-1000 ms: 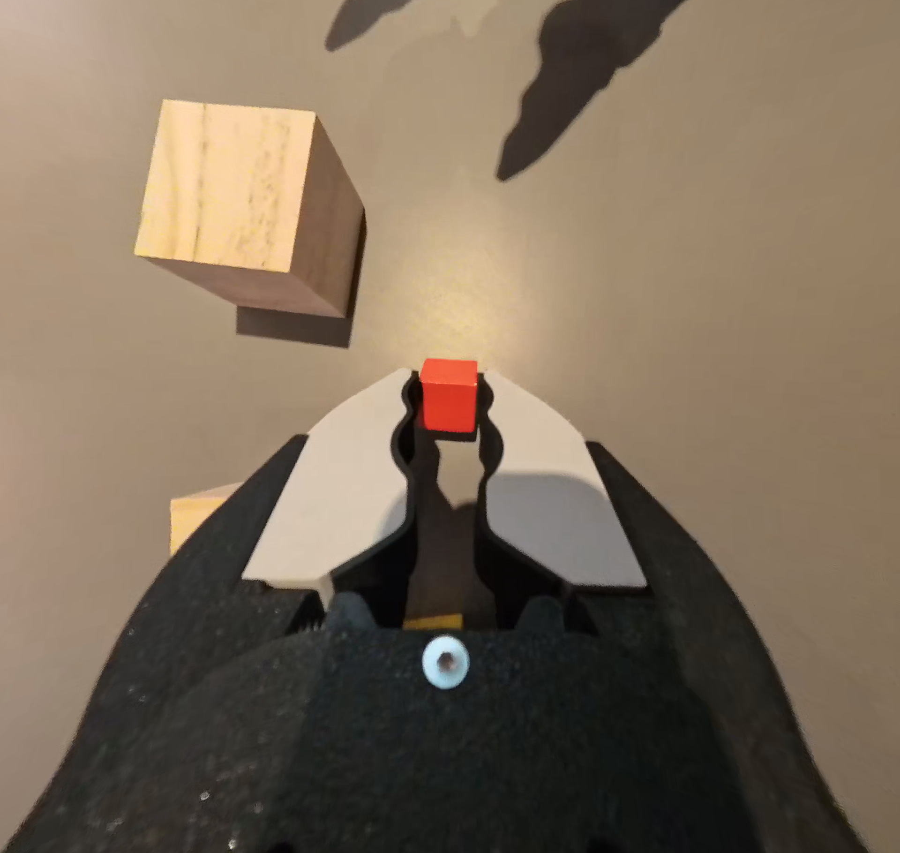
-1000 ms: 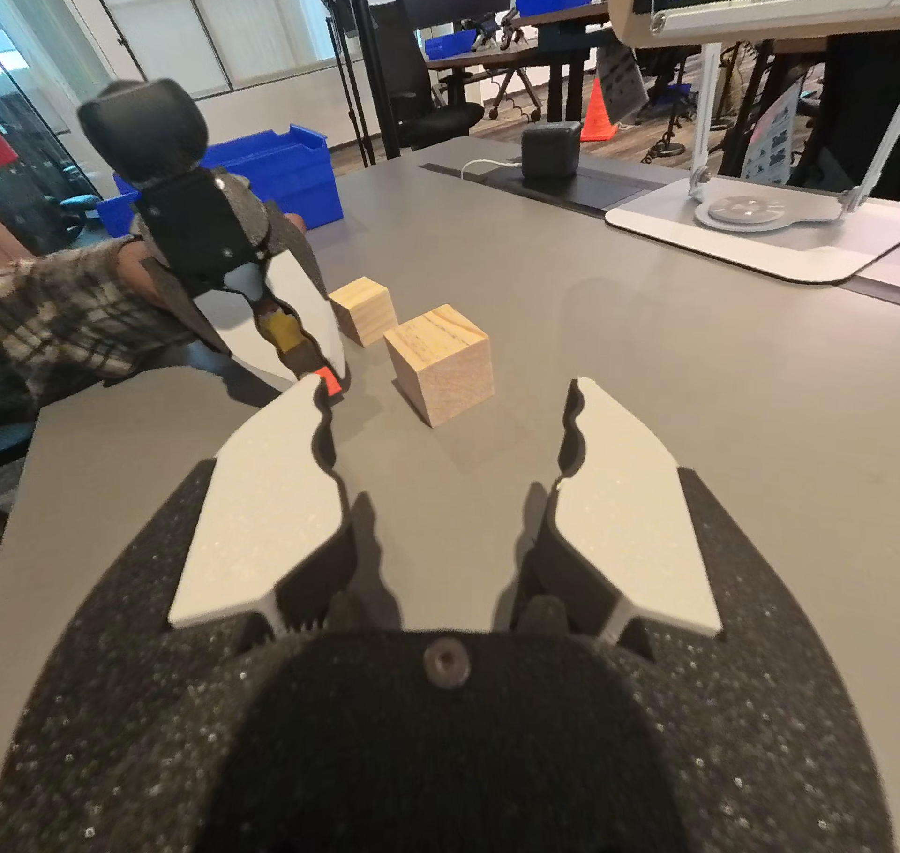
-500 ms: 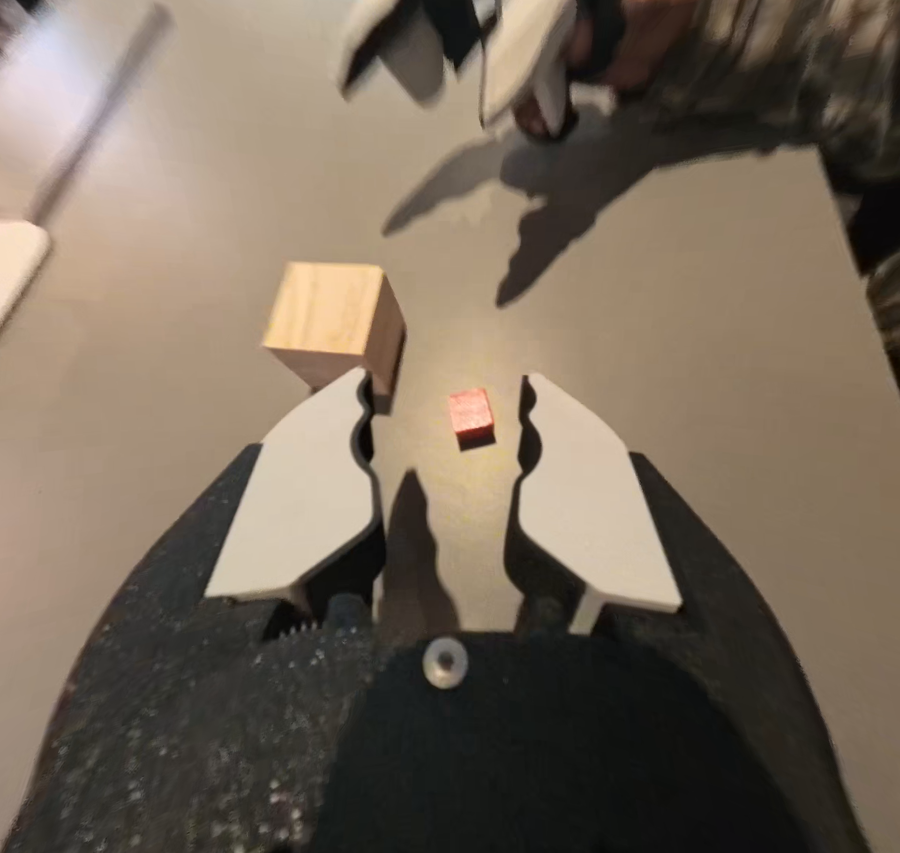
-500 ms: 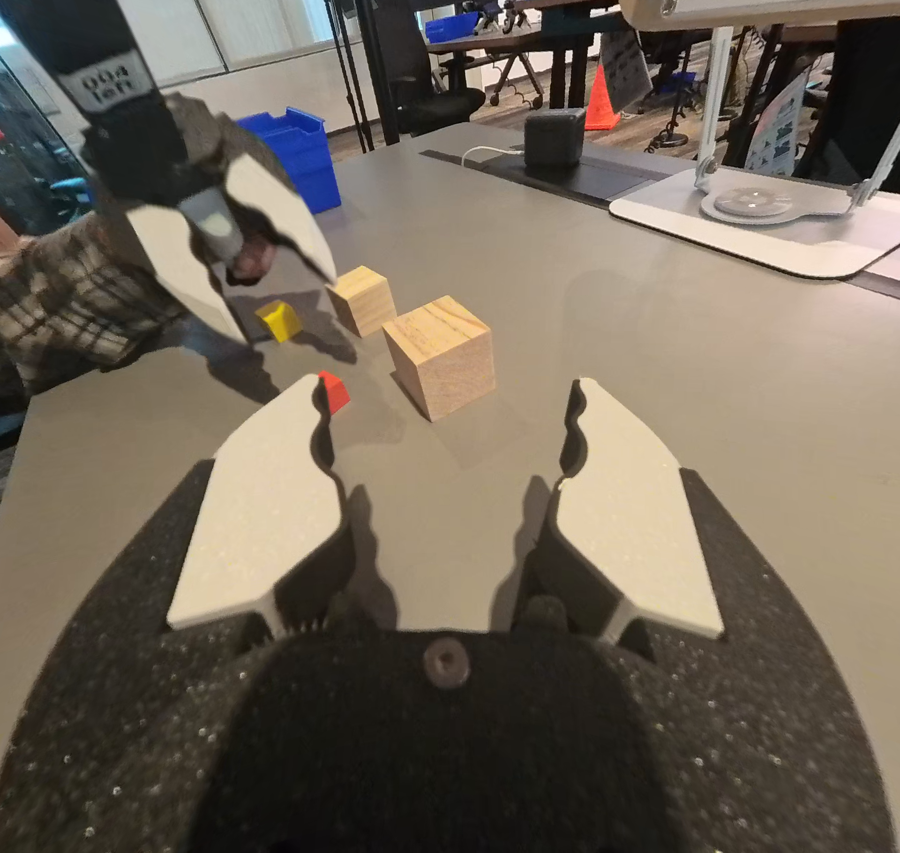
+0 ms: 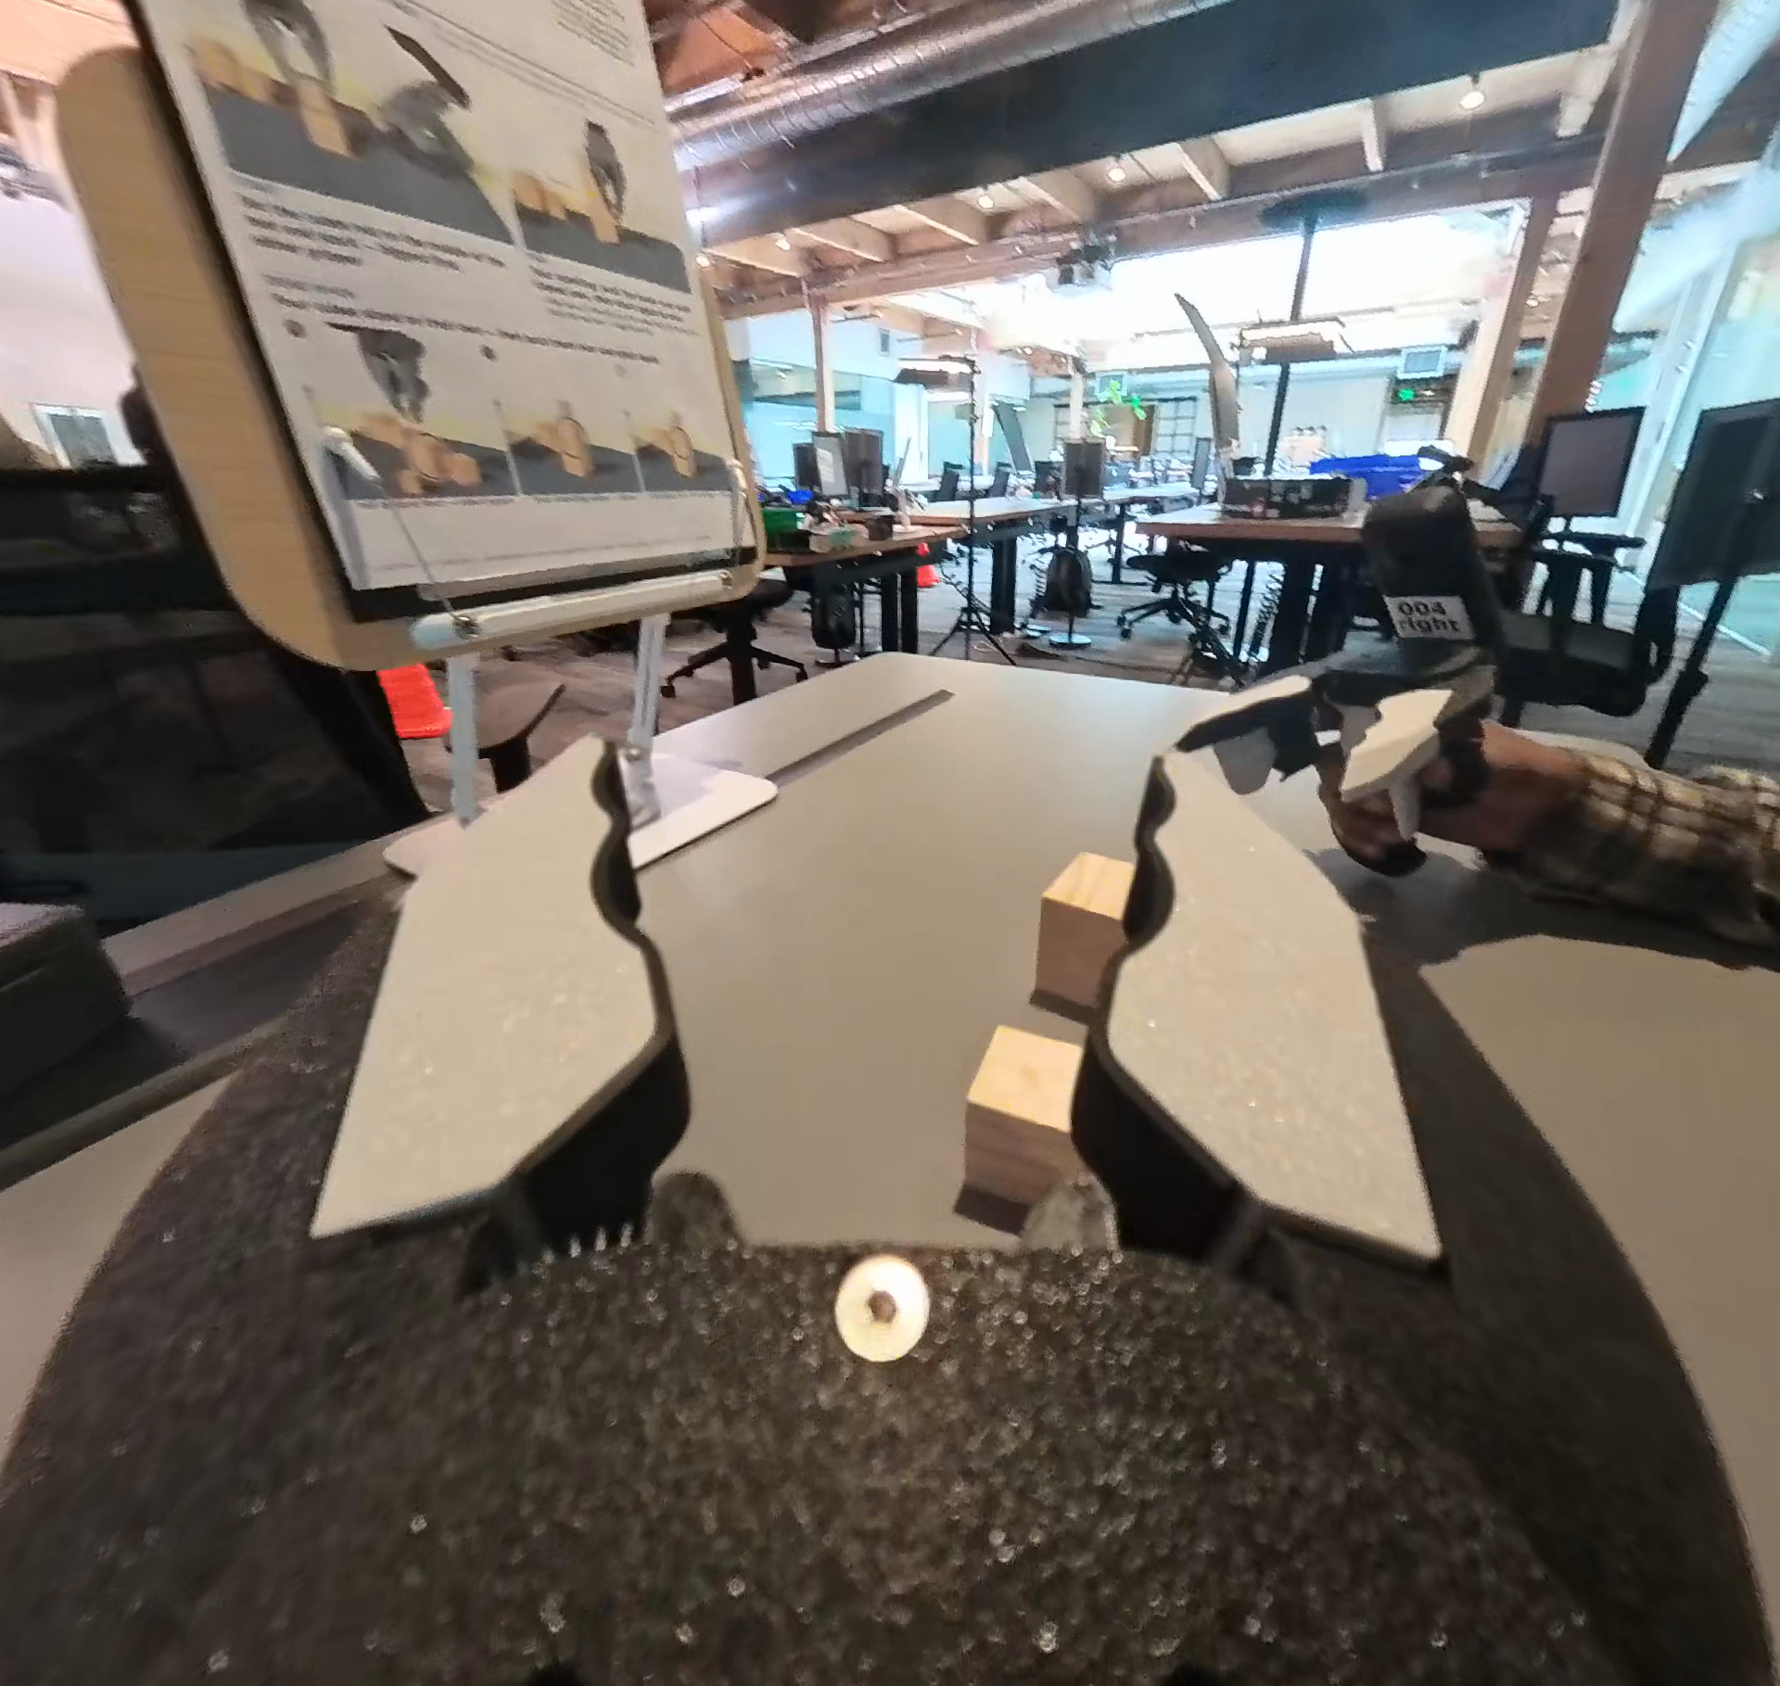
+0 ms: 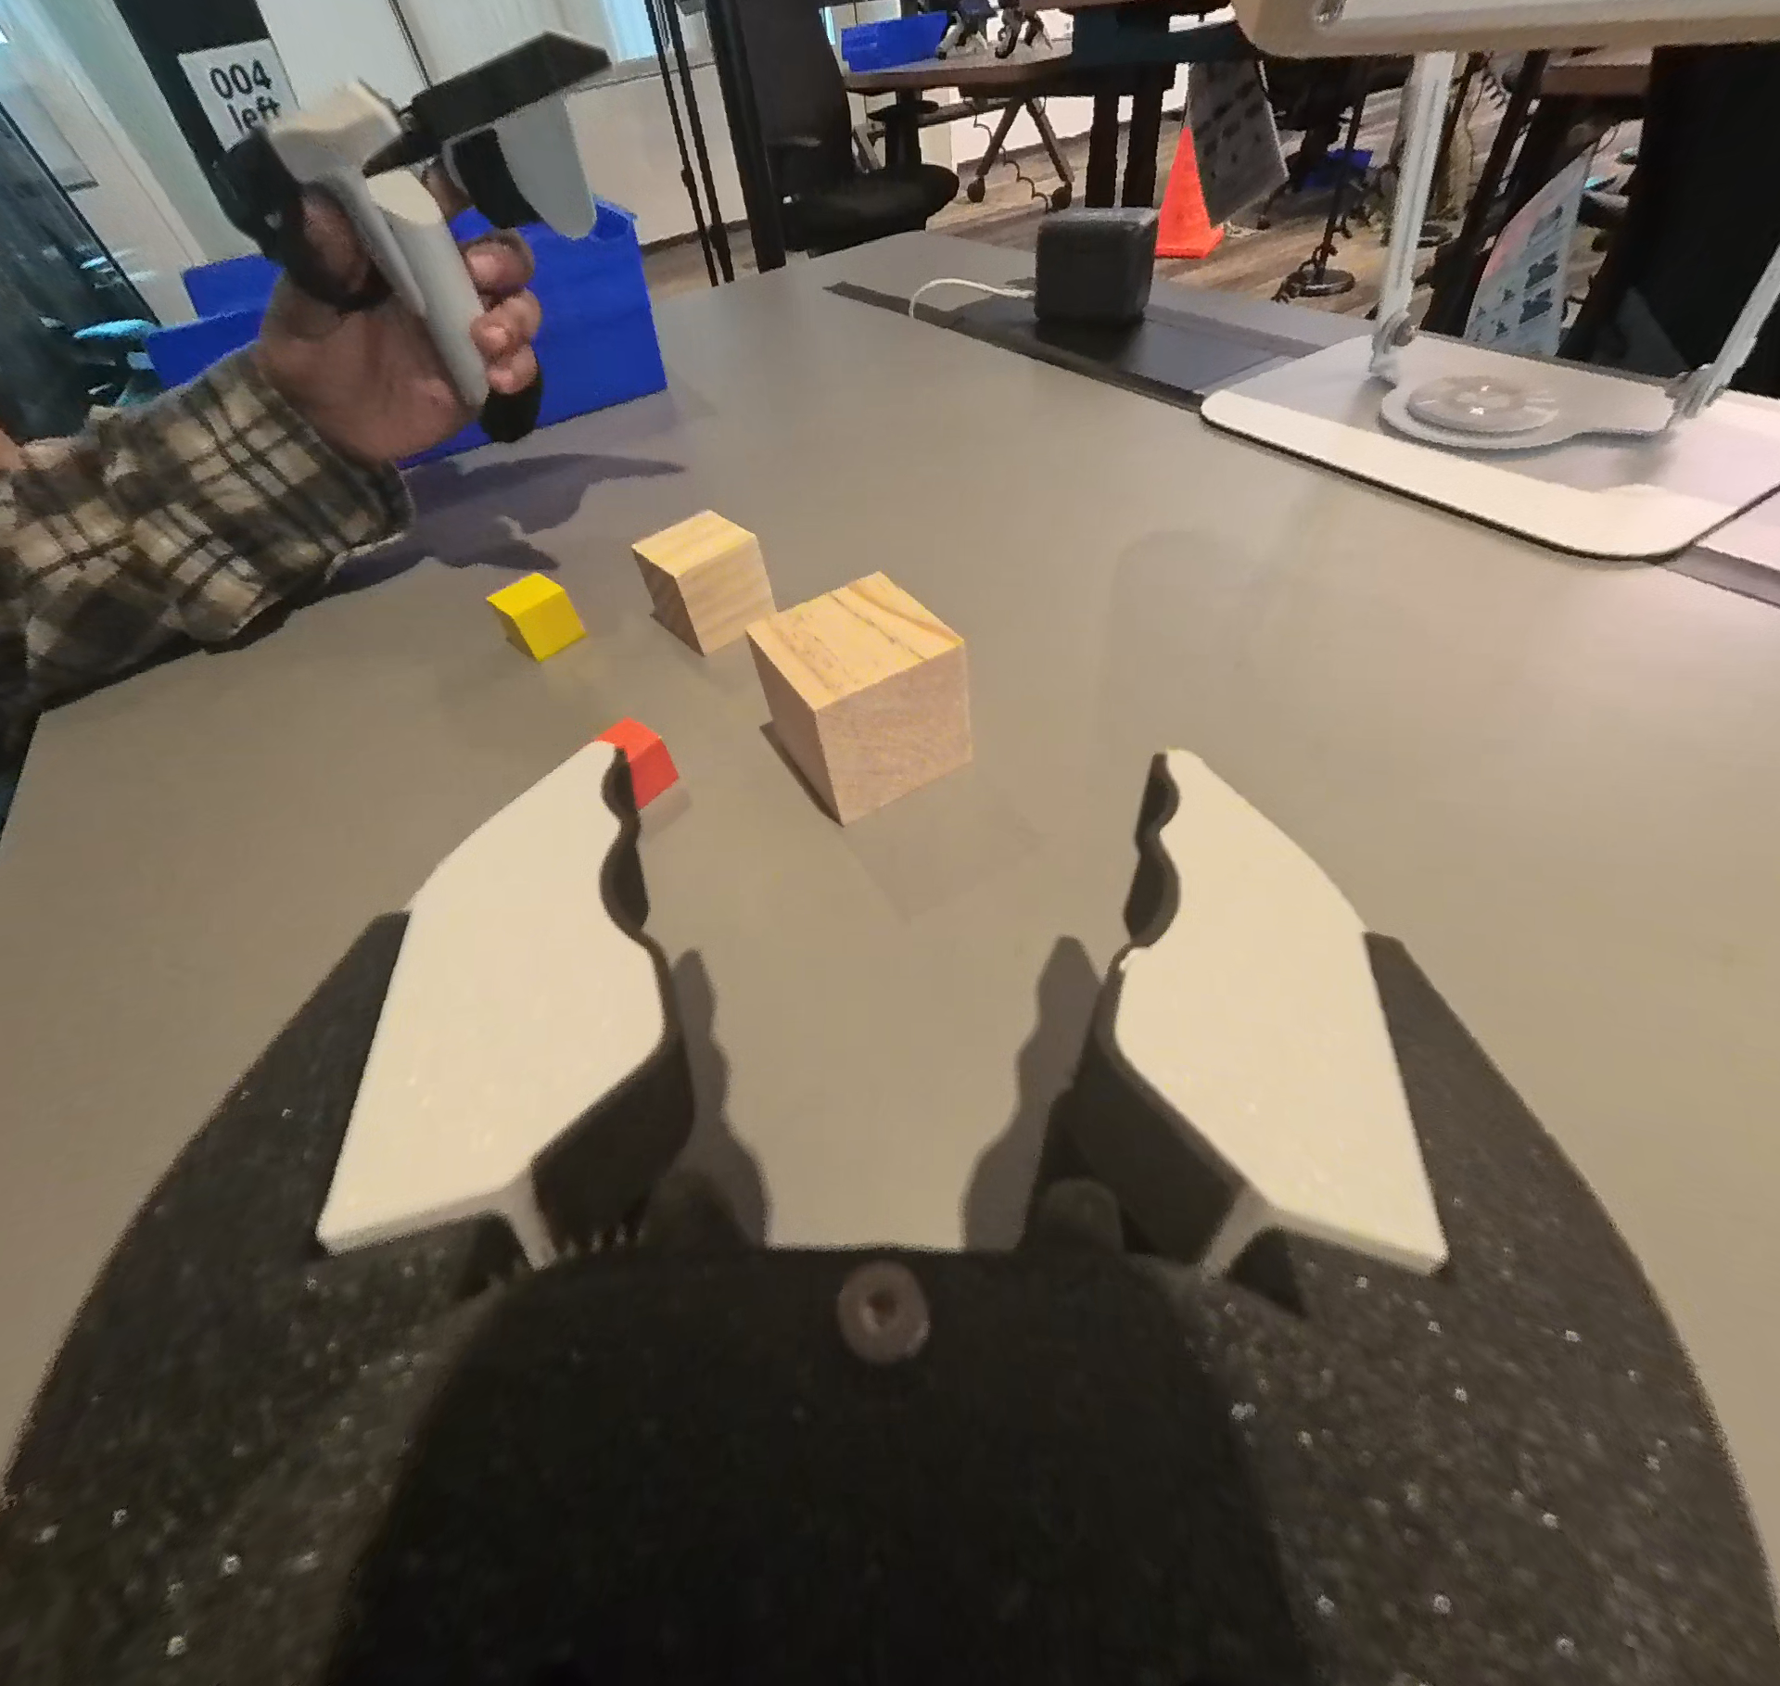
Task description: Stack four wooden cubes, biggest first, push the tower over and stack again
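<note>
Four cubes lie apart on the grey table [image 6: 1204,677] in the right wrist view: a big wooden cube [image 6: 862,696], a medium wooden cube [image 6: 708,580], a small yellow cube [image 6: 536,614] and a smaller red cube [image 6: 643,763]. My right gripper [image 6: 881,763] is open and empty, low over the table just in front of the big cube, with its left fingertip beside the red cube. My left gripper [image 6: 453,157] is open and empty, held up high at the left, well above the cubes. In the left wrist view my left gripper [image 5: 881,763] faces level across the table; the medium cube [image 5: 1021,1129] and big cube [image 5: 1084,927] show partly behind its right finger.
A document stand with a printed sheet [image 5: 433,292] rises at the table's far side, on a white base [image 6: 1474,446]. A black box [image 6: 1093,277] sits on a dark strip at the back. A blue bin [image 6: 578,320] stands beyond the left edge. A plaid sleeve [image 6: 173,523] rests at the left.
My left gripper let go of the red cube on the table, opened, then rose and tilted up to face level. The right gripper stayed open and nearly still.
</note>
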Action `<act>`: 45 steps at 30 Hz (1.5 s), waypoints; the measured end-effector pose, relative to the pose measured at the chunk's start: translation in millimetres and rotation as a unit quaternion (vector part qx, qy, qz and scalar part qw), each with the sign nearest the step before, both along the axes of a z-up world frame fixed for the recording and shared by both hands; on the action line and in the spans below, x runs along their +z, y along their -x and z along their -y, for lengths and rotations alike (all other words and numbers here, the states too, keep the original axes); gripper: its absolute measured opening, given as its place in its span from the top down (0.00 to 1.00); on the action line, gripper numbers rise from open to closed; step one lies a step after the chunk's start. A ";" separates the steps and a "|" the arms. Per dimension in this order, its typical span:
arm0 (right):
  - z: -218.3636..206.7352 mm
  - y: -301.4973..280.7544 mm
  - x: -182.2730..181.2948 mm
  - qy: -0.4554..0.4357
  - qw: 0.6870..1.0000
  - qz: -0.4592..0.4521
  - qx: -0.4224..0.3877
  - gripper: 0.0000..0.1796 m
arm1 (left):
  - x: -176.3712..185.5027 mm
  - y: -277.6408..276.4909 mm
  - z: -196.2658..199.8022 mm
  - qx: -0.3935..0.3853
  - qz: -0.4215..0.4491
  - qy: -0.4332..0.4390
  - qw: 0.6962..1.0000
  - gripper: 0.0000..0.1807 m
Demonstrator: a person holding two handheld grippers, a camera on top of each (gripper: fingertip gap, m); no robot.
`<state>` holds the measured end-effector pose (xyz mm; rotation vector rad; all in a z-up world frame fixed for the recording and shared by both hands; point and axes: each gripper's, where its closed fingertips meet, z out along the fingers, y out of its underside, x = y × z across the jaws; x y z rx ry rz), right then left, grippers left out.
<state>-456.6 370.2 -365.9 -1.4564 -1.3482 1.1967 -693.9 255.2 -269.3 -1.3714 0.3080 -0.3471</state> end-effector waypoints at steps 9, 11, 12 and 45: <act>11.4 33.7 48.9 -0.089 0.994 0.042 0.040 0.41 | 5.1 7.6 3.6 0.029 -0.004 -0.010 1.000 0.44; 18.0 51.2 53.4 -0.122 0.988 0.076 0.063 0.39 | 4.2 10.4 3.4 0.036 -0.006 -0.007 0.999 0.44; 22.2 60.1 53.2 -0.136 0.983 0.097 0.079 0.38 | 3.6 12.1 3.3 0.040 -0.009 -0.006 0.999 0.44; 94.5 175.4 -66.6 -0.239 0.773 0.486 0.330 0.58 | -9.4 74.3 7.3 0.125 0.014 0.033 0.991 0.51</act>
